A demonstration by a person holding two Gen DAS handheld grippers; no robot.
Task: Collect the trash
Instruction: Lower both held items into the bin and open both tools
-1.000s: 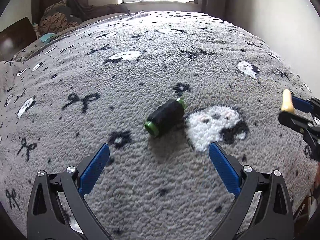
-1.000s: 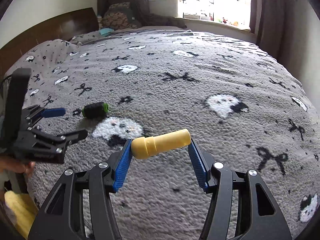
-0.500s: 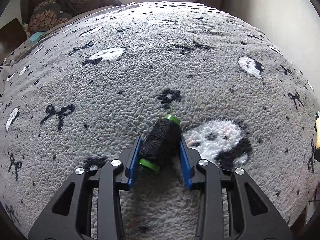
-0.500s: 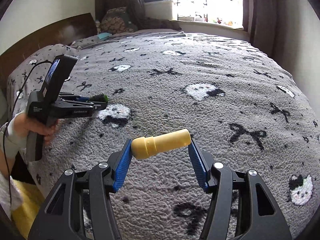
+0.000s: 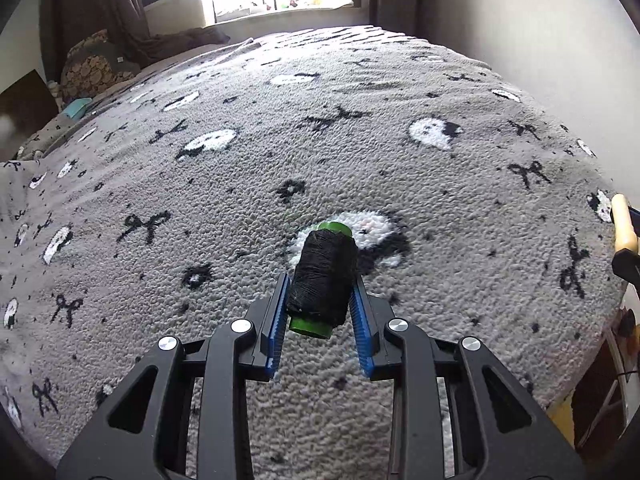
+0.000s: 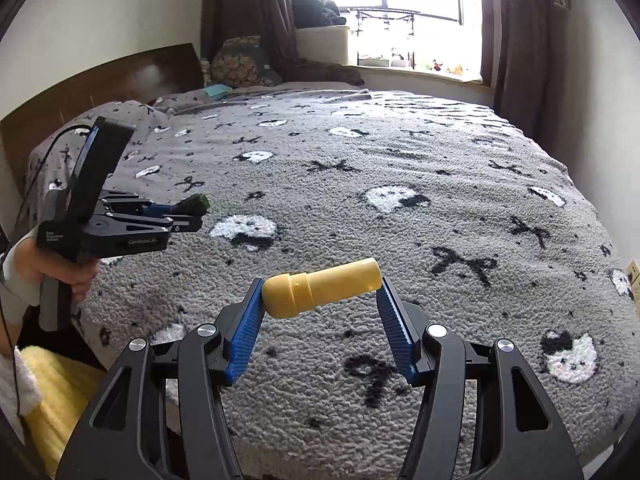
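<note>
Left claw is clenched on a black thread spool with green ends, held above the bed over a white cat patch near its near edge. Right claw grips a yellow cylinder crosswise above the bed's near edge. Farther off, pillows lie by the headboard and window.

Black thread spool and yellow tube, both clamped.
</note>
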